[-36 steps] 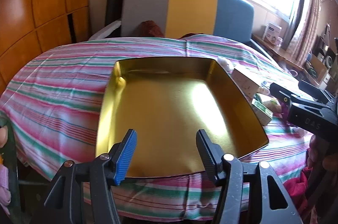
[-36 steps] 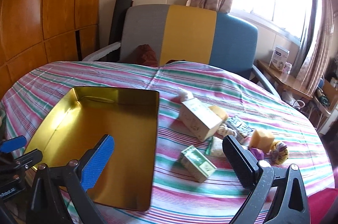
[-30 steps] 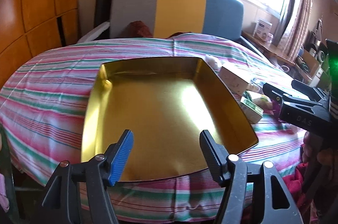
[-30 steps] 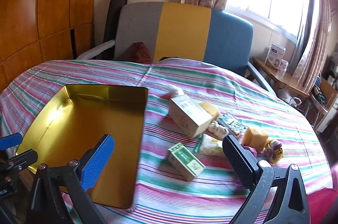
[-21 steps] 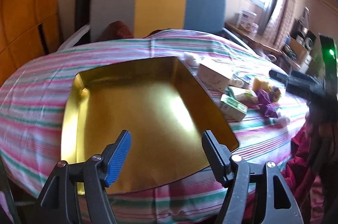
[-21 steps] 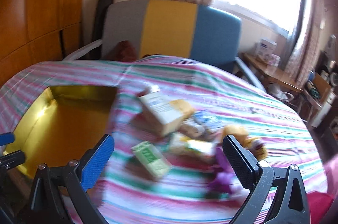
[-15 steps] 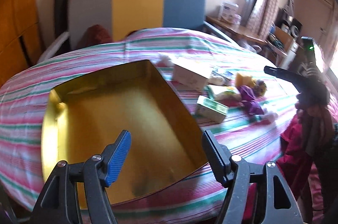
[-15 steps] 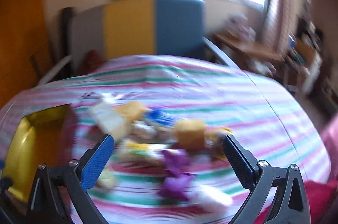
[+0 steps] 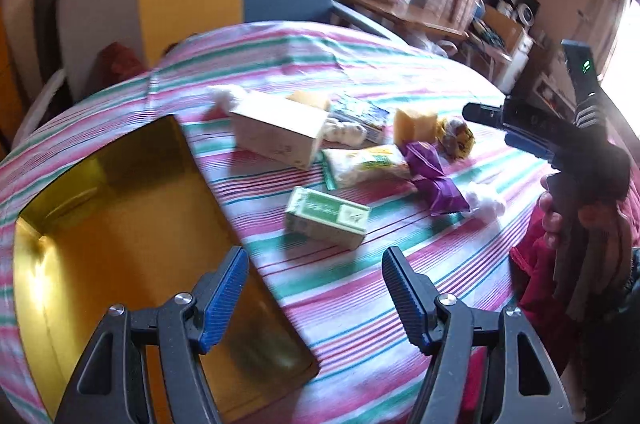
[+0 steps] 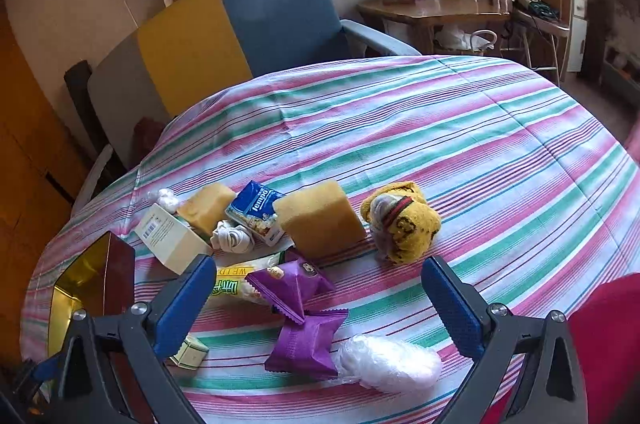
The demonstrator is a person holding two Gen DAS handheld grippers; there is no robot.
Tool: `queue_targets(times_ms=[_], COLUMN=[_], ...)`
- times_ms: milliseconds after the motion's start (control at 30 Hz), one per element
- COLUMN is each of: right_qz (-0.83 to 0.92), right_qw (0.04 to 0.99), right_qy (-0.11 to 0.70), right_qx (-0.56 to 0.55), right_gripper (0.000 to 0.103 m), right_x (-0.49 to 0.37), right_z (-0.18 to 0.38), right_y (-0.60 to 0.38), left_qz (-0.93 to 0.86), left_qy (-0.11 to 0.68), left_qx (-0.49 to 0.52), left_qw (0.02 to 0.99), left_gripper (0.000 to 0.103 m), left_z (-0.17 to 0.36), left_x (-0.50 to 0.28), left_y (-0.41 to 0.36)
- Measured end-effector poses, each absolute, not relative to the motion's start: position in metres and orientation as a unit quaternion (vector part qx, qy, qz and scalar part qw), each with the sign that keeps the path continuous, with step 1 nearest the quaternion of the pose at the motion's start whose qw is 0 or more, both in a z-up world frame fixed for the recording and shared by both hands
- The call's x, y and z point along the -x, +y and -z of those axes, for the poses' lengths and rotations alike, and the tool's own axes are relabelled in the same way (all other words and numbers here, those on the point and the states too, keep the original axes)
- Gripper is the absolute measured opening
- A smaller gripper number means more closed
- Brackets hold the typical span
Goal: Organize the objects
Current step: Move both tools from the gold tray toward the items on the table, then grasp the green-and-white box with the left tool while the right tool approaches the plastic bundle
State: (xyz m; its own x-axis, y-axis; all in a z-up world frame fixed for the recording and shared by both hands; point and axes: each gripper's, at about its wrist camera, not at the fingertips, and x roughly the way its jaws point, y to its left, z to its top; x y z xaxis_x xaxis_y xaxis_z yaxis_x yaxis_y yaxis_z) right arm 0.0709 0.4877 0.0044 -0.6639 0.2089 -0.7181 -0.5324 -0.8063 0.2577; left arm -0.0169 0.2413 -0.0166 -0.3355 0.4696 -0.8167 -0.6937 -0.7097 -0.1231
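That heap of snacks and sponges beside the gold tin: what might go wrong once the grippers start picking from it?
Both grippers are open and empty. The items lie packed together: the purple packet overlaps the yellow-green bag, so a grab might drag both. The clear plastic bundle lies near the table's front edge and could be knocked off. The green box sits close to the gold tin; the left gripper might bump the tin's wall.

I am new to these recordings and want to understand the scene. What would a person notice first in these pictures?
First, the large gold tin, open and with nothing in it, on the striped tablecloth. Beside it lies a heap of small things, with the purple packet and a yellow sponge most vivid. Both grippers, left gripper and right gripper, are open, holding nothing.
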Motion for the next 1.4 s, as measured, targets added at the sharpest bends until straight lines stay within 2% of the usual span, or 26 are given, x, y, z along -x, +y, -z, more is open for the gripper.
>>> queue_targets(times_ms=[133, 333, 600, 633, 667, 1033, 1400], right_qz=[-0.883, -0.882, -0.881, -0.881, -0.88, -0.876, -0.869], right_qw=[0.207, 0.199, 0.19, 0.189, 0.19, 0.187, 0.172], right_qy=[0.24, 0.258, 0.276, 0.277, 0.278, 0.3, 0.274], right_qx=[0.346, 0.34, 0.335, 0.334, 0.334, 0.329, 0.373], right_gripper=[0.103, 0.103, 0.103, 0.103, 0.103, 0.103, 0.102], right_x=[-0.074, -0.076, -0.076, -0.077, -0.076, -0.078, -0.064], right_z=[-0.005, -0.004, -0.002, -0.002, -0.002, 0.0, 0.01], right_y=[0.49, 0.494, 0.497, 0.498, 0.498, 0.505, 0.495], left_qz=[-0.79, -0.78, -0.751, -0.749, -0.748, -0.802, -0.819], left_qy=[0.155, 0.233, 0.274, 0.279, 0.28, 0.185, 0.104], left_qx=[0.469, 0.471, 0.495, 0.495, 0.496, 0.415, 0.417], left_qw=[0.364, 0.34, 0.34, 0.341, 0.34, 0.386, 0.38], left_gripper=[0.08, 0.084, 0.084, 0.075, 0.075, 0.074, 0.074], left_z=[0.031, 0.056, 0.081, 0.085, 0.088, 0.041, 0.019], left_x=[0.027, 0.034, 0.054, 0.055, 0.055, 0.006, -0.003], left_y=[0.272, 0.311, 0.333, 0.335, 0.336, 0.287, 0.237])
